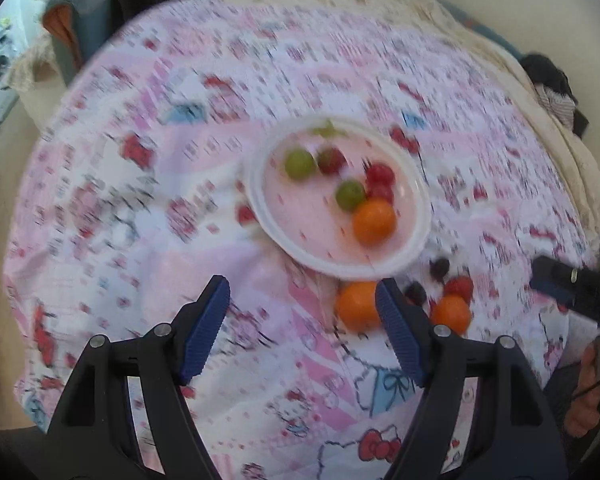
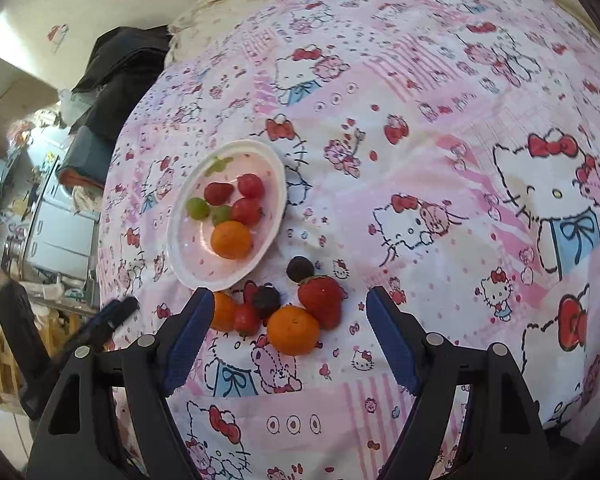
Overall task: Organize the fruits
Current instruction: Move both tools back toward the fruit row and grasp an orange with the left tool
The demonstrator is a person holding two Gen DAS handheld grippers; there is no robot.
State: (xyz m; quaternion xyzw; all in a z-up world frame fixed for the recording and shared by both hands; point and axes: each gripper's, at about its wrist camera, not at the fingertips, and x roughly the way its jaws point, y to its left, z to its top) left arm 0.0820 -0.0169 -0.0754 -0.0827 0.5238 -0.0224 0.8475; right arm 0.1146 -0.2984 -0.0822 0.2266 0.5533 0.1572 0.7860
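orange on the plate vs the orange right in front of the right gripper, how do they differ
The orange on the plate lies inside the white plate touching a green grape; the loose orange lies on the patterned cloth outside the plate, against a strawberry and a dark berry. The loose one looks larger, being nearer the camera. Both are round, orange and unheld.

**Blur and blocked fruit**

The left wrist view is smeared throughout; the plate and its fruit lose their edges. At lower centre there, a gripper finger covers part of one orange. The small green thing stays unidentifiable.
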